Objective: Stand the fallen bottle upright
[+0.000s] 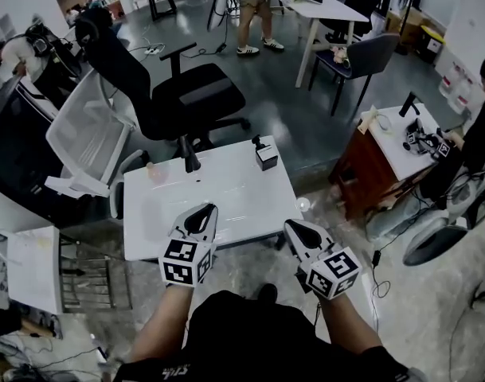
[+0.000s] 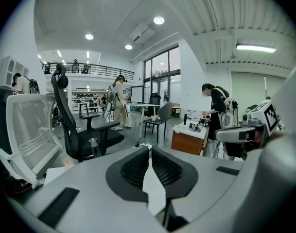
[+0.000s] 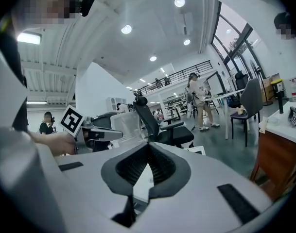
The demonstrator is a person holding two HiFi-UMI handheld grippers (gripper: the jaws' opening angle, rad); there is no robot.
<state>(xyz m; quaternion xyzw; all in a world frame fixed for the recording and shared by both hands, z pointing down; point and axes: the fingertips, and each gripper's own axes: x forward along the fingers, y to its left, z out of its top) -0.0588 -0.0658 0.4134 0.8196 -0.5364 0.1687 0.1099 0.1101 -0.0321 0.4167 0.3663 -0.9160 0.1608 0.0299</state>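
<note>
Bottle [image 1: 156, 171] is barely discernible on the white table [image 1: 226, 205]

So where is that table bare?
The white table is free across its middle and near edge. Its far edge holds a small pale object, a dark upright item and a small black-and-white box.

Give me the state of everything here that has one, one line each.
Left hand-held gripper: shut, empty, over the near edge of the table.
Right hand-held gripper: shut, empty, just off the near right corner.
Bottle: seems to lie on its side at the far left; too faint to be sure.
Box: upright, far right.
Black chair: upright, unoccupied.
</note>
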